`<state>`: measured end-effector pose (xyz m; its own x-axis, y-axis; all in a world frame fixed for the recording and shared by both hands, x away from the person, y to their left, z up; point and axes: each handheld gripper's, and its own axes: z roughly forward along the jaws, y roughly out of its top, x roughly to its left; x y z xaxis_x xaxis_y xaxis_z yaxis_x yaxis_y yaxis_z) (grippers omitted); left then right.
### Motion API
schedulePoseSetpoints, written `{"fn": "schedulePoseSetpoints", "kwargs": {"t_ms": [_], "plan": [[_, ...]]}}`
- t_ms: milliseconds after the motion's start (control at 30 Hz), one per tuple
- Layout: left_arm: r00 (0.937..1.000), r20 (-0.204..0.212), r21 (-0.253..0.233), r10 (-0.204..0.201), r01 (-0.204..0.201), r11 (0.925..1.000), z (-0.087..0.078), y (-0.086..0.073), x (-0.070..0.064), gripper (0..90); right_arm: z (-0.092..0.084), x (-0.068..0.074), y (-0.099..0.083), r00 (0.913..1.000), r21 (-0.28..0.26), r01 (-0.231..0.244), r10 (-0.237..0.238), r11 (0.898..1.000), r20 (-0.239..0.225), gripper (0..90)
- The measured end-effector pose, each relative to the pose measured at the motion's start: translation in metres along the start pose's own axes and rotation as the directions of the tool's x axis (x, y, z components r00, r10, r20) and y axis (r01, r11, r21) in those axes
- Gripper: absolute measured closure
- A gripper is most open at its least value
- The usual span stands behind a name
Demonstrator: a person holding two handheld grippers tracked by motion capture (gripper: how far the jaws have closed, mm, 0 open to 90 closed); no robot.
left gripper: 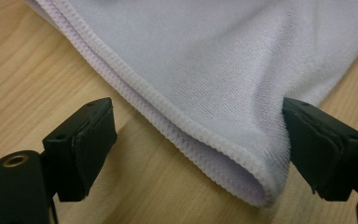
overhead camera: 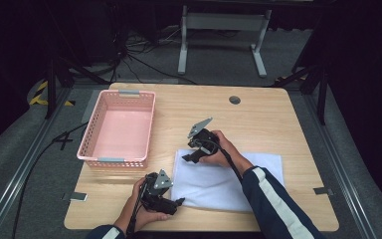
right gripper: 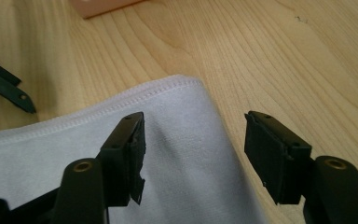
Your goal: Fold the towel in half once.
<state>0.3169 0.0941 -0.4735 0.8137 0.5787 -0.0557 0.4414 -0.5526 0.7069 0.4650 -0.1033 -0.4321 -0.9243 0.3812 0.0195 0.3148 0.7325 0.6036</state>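
- The folded white microfiber cloth (overhead camera: 229, 180) lies flat on the wooden counter (overhead camera: 258, 114), toward the near edge and right of the empty pink plastic basket (overhead camera: 118, 128).
- It looks light, soft and limp: it will sag and drape as soon as it leaves the counter, so one pinch would probably let the layers fall open.
- The nap looks grippy rather than slick, and nothing about it is fragile; a firm pinch should do no harm.
- The stitched hem (left gripper: 177, 119) and the doubled fold at the corner (left gripper: 256, 179) are the thickest, firmest places, and so the best to take hold of.
- The left hand-held gripper (overhead camera: 178, 202) sits at the cloth's near left corner, jaws spread wide to either side of the fold and pinching nothing.
- The right hand-held gripper (overhead camera: 186, 158) hovers over the far left corner (right gripper: 186, 86), jaws likewise apart with cloth under them but not clamped.
- Two corners taken together would likely keep the fold tidy; catching every layer at the hem matters, since a top-layer pinch may peel it apart.
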Motion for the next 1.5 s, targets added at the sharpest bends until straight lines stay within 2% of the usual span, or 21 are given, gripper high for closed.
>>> {"fn": "schedulePoseSetpoints", "kwargs": {"t_ms": [67,100,200,300,367,433,533,567,667,700,767,800,833,867,900,933,1000,1100,1200,1367,1500], "plan": [[1.0,-0.001,-0.005,-0.006,0.006,1.0,-0.005,-0.002,-0.001,16.2,0.003,-0.001,0.001,1.0,0.001,-0.008,0.008,1.0,-0.005,39.0],[0.9998,-0.018,-0.022,-0.001,0.0,0.9998,-0.008,-0.003,-0.001,15.5,0.004,-0.002,0.001,0.9999,0.001,-0.014,0.014,1.0,-0.004,39.0],[0.9998,-0.006,-0.04,-0.018,0.018,0.9991,-0.017,-0.007,-0.002,15.8,0.008,-0.002,0.0,0.9997,0.014,-0.019,0.019,1.0,-0.013,38.3],[0.9997,-0.01,-0.02,-0.024,0.024,0.9995,-0.014,-0.007,-0.002,15.8,0.012,0.0,0.001,1.0,0.033,-0.002,0.002,0.999,-0.002,38.5],[0.9999,0.0,0.008,-0.015,0.015,0.9999,-0.007,-0.006,-0.003,16.0,0.014,0.001,0.003,1.0,0.021,-0.002,0.002,1.0,0.003,39.0],[0.9998,0.01,0.014,0.014,-0.014,0.9998,-0.002,-0.006,-0.007,13.8,0.015,0.0,0.005,0.9999,0.002,-0.012,0.012,1.0,-0.008,39.4],[0.9989,0.003,0.033,0.046,-0.046,0.9984,0.001,-0.003,-0.01,11.2,0.021,0.0,0.008,1.0,0.025,-0.005,0.005,1.0,0.003,37.3],[0.998,0.0,0.022,0.063,-0.063,0.9978,0.003,-0.003,-0.011,9.7,0.024,-0.001,0.009,1.0,0.029,-0.005,0.005,1.0,0.004,35.4],[0.9982,0.007,0.021,0.059,-0.06,0.998,0.004,-0.002,-0.013,10.9,0.029,-0.005,0.01,0.9996,0.026,-0.027,0.028,0.999,-0.011,34.0],[0.9983,0.001,0.017,0.059,-0.059,0.9981,0.003,-0.001,-0.012,13.3,0.03,-0.007,0.009,0.999,0.023,-0.036,0.036,0.999,-0.025,34.2],[0.9985,-0.003,0.015,0.055,-0.055,0.9984,0.002,0.001,-0.011,27.7,0.029,-0.007,0.008,0.9982,0.02,-0.018,0.019,1.0,-0.057,44.2],[0.9984,0.002,0.012,0.056,-0.056,0.9984,0.002,0.002,-0.01,30.9,0.029,-0.006,0.009,0.9976,0.022,-0.009,0.011,1.0,-0.069,50.1],[0.9984,0.002,0.012,0.056,-0.056,0.9984,0.002,0.002,-0.01,33.7,0.029,-0.006,0.009,0.9976,0.022,-0.009,0.011,1.0,-0.069,50.1],[0.9985,0.003,0.017,0.055,-0.055,0.9983,0.001,0.003,-0.009,38.4,0.029,-0.004,0.011,0.9956,0.031,0.028,-0.025,0.999,-0.091,59.1],[0.9985,0.003,0.017,0.055,-0.055,0.9983,0.001,0.003,-0.009,43.2,0.029,-0.004,0.011,0.995,0.035,0.025,-0.021,0.999,-0.098,61.3],[0.9982,-0.002,0.0,0.06,-0.06,0.9982,0.002,0.003,-0.007,43.2,0.029,-0.004,0.011,0.995,0.035,0.025,-0.021,0.999,-0.098,61.3],[0.9984,0.0,0.002,0.056,-0.056,0.9984,0.001,0.004,-0.006,55.7,0.029,-0.004,0.011,0.9931,0.035,0.012,-0.008,0.999,-0.117,70.3],[0.9988,-0.003,0.007,0.049,-0.049,0.9988,0.0,0.005,-0.004,66.3,0.03,-0.003,0.013,0.9916,0.045,0.016,-0.01,0.999,-0.129,73.5],[0.9982,0.001,0.005,0.059,-0.059,0.9982,0.0,0.005,-0.002,71.9,0.03,-0.001,0.016,0.9922,0.056,0.035,-0.028,0.998,-0.121,75.8],[0.9975,-0.007,0.013,0.07,-0.07,0.9974,-0.004,0.003,0.002,73.9,0.031,0.004,0.021,0.9925,0.05,0.066,-0.06,0.997,-0.106,77.5],[0.9982,0.0,0.023,0.061,-0.061,0.9979,-0.007,0.0,0.004,74.1,0.032,0.006,0.027,0.9905,0.041,0.082,-0.076,0.996,-0.114,77.8]]}}
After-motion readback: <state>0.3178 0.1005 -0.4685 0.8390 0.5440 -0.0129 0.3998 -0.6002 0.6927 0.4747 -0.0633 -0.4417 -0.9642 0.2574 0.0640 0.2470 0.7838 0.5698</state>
